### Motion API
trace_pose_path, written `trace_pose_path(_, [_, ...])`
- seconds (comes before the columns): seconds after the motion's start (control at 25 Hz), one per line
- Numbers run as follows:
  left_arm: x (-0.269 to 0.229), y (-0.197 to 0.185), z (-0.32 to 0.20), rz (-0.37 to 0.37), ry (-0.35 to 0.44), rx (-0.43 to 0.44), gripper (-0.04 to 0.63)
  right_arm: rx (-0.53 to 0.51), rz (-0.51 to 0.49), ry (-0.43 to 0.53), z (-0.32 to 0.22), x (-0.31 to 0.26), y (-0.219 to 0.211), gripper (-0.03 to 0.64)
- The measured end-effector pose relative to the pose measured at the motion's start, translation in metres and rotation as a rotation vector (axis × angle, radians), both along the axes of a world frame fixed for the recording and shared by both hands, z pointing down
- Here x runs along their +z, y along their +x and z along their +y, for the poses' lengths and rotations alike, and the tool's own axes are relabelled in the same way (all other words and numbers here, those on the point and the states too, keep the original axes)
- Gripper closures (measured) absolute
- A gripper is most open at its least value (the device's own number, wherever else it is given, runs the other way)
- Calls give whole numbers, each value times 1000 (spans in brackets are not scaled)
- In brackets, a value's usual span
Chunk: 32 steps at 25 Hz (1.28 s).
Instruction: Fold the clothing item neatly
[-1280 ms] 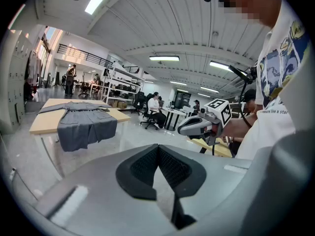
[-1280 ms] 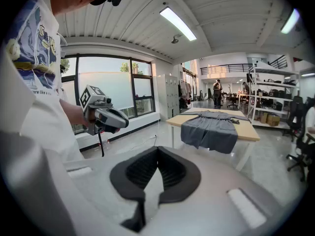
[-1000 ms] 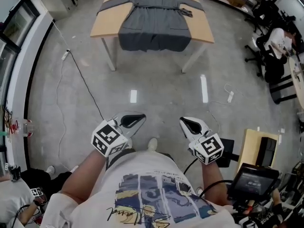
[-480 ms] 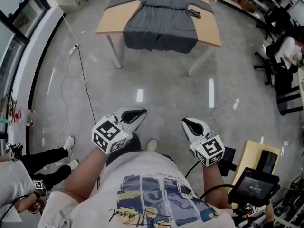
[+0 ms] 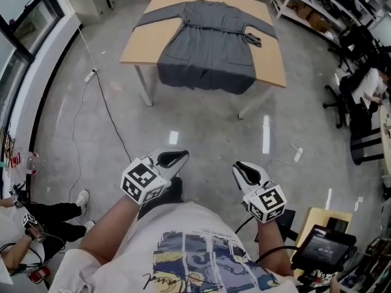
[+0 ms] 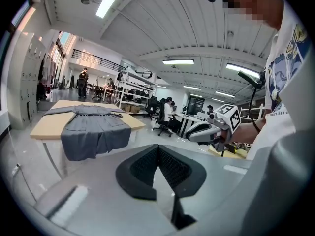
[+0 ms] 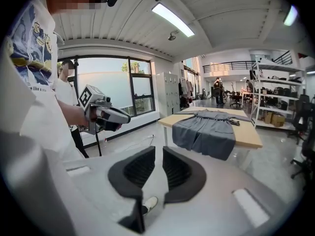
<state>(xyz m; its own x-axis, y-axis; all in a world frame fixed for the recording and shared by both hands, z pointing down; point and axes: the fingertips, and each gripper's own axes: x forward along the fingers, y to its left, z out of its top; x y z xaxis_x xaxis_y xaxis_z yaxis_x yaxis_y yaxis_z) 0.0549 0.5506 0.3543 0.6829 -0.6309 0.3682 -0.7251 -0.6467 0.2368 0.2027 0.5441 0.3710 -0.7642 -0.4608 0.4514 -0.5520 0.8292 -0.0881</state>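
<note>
- On the wooden table, well apart from the person: one grey long-sleeved garment. It is laid flat with the front up, sleeves spread to either side and a belt drawn across the waist.
- Hem: hangs over the table's near edge, and the rest of the cloth lies on the top.
- Folds: none to be seen. The full outline of body and both sleeves is open to view, with no layer doubled over another.
- Left gripper: jaws clenched, pads meeting at the tips, nothing between them. It is held low before the person's torso, above the grey floor, and aimed toward the table.
- Right gripper: jaws have just been opening. A narrow gap now stands between the pads and nothing is in it. It is held beside the left gripper, over the floor, and likewise aimed toward the table.
- Contact with the garment: none, as both grippers are far short of the table.
- Work done, as judged: none. The garment appears only spread out ready for folding.
- Work left, as judged: the whole task. The person must first close on the table and take hold of the cloth. The sleeves would then be brought in over the body, and the length doubled into a compact, squared stack.
- Point to watch, as judged: the overhanging hem may need lifting onto the top before the length can be folded evenly.
</note>
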Motion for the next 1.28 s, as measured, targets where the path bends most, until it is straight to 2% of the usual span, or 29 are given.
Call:
trace_pose_path(0.2, [-11, -23, -68, 11, 39, 5, 588, -3, 27, 34, -67, -15, -25, 581])
trace_pose_path(0.36, [-13, -49, -111, -34, 67, 32, 588, 6, 17, 39, -118, -20, -54, 581])
trace_pose_path(0.56, [0, -72, -165, -36, 45, 40, 588, 11, 14, 34, -173, -14, -79, 581])
trace_pose_path(0.76, [0, -80, -184, -16, 34, 9, 588, -2, 13, 37, -199, -16, -88, 581])
trace_pose_path(0.92, [2, -76, -219, -23, 28, -25, 588, -31, 7, 38, -238, -11, -84, 581])
trace_pose_path(1.28, [-7, -48, -326, -49, 21, -144, 588, -187, 8, 46, -355, -8, -69, 581])
